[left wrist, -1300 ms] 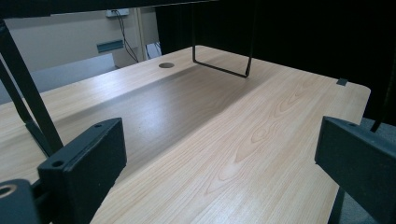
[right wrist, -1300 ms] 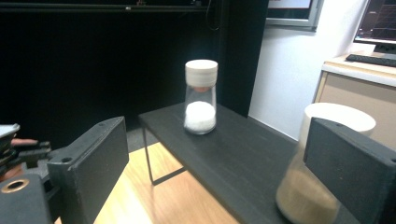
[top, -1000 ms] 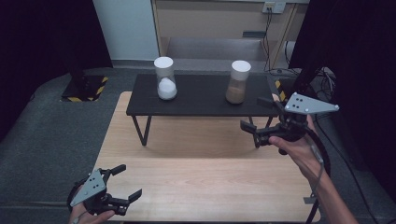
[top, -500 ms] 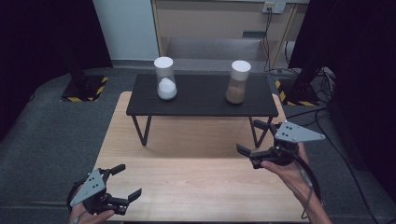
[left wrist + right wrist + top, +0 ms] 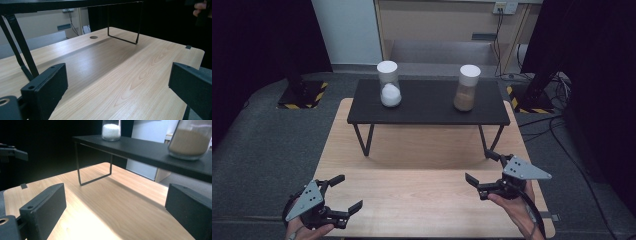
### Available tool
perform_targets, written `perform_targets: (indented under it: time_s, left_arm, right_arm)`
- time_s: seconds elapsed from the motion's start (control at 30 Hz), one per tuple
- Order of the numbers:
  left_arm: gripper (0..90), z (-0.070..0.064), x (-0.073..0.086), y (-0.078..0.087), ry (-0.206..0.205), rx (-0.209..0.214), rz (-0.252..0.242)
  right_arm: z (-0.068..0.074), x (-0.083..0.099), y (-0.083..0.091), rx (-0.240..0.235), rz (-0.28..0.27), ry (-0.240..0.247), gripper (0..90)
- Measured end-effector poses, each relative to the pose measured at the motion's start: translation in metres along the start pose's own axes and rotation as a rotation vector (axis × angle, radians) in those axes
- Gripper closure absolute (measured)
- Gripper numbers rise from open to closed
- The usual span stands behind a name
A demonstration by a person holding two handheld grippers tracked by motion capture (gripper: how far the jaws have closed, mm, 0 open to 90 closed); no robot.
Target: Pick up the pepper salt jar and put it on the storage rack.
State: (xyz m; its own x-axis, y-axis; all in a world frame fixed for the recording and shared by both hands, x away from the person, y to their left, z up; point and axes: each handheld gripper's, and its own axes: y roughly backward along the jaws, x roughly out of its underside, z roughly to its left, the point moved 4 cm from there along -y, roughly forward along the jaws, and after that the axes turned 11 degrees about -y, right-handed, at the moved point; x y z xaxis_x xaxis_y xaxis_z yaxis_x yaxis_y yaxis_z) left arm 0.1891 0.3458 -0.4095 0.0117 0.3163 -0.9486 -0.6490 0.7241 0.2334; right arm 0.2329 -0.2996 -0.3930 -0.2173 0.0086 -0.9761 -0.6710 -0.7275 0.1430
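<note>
Two lidded jars stand on a low black shelf (image 5: 427, 114): one with white grains (image 5: 389, 84) at the left, one with brown grains (image 5: 467, 88) at the right. In the right gripper view the white jar (image 5: 111, 130) and the brown jar (image 5: 191, 141) sit above on the shelf (image 5: 150, 150). My left gripper (image 5: 347, 194) is open near the table's front left corner, nothing between its jaws. Open as well, my right gripper (image 5: 484, 167) hovers at the front right, near the shelf's right leg (image 5: 488, 144), with empty jaws. In the left gripper view, wide black jaws frame bare wood (image 5: 120, 75).
The wooden table (image 5: 422, 195) spans the middle, the black shelf at its back edge on thin wire legs. Dark floor surrounds it; a cabinet (image 5: 447, 25) and cables (image 5: 552, 120) lie behind. A small hole (image 5: 93, 37) marks the tabletop.
My right gripper has come down and toward the front, from beside the shelf's right end to low over the table's front right. The left gripper has barely moved.
</note>
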Motion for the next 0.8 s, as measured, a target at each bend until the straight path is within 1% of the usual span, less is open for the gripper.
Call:
perform_targets:
  time_s: [0.1, 0.2, 0.33, 0.6, 0.8]
  left_arm:
    - [1.2, 0.000, 0.000, 0.000, 0.004, 0.000, -0.002]
    - [1.2, 0.000, 0.001, 0.000, 0.006, -0.001, -0.004]
    - [1.2, 0.000, 0.001, 0.000, 0.010, -0.003, -0.005]
    - [1.2, 0.001, 0.001, 0.000, 0.006, -0.005, -0.012]
    - [1.2, 0.000, 0.001, 0.001, 0.007, -0.024, -0.022]
  right_arm:
    - [0.001, 0.011, 0.000, 0.008, 0.001, 0.003, 3.8]
    - [0.001, 0.021, -0.001, 0.004, 0.009, -0.011, 3.7]
    - [0.000, 0.031, -0.004, -0.005, 0.029, -0.016, 3.7]
    - [-0.001, 0.041, -0.006, -0.013, 0.061, -0.025, 3.4]
    - [0.000, 0.044, -0.003, -0.003, 0.054, -0.019, 3.5]
